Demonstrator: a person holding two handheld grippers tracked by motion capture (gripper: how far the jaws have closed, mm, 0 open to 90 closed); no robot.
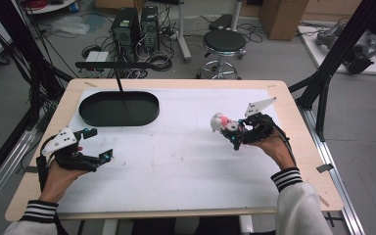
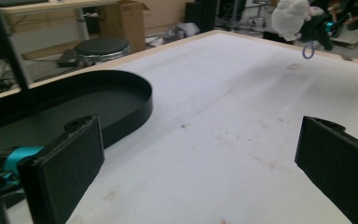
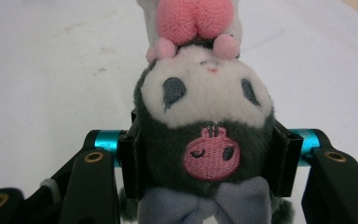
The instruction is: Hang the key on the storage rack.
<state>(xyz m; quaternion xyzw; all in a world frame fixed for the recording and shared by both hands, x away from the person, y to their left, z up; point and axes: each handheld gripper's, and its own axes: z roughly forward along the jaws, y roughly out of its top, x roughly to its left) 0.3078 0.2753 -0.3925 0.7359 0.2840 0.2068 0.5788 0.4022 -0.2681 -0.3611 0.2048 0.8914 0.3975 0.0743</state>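
This is looking like a robotics or recording lab rather than a home. A wooden desk (image 1: 293, 122) with a white mat is sitting inside a frame of black metal struts (image 1: 335, 54). Behind it, two computer towers (image 1: 136, 28) are standing on the grey floor, with tangled cables (image 1: 159, 61) trailing around them. A round black stool (image 1: 224, 41) is waiting nearby, and cardboard boxes (image 1: 284, 17) are resting against the far wall. More equipment is lying on a white board (image 1: 323, 56) at the right, and a shelf is showing at the far left.
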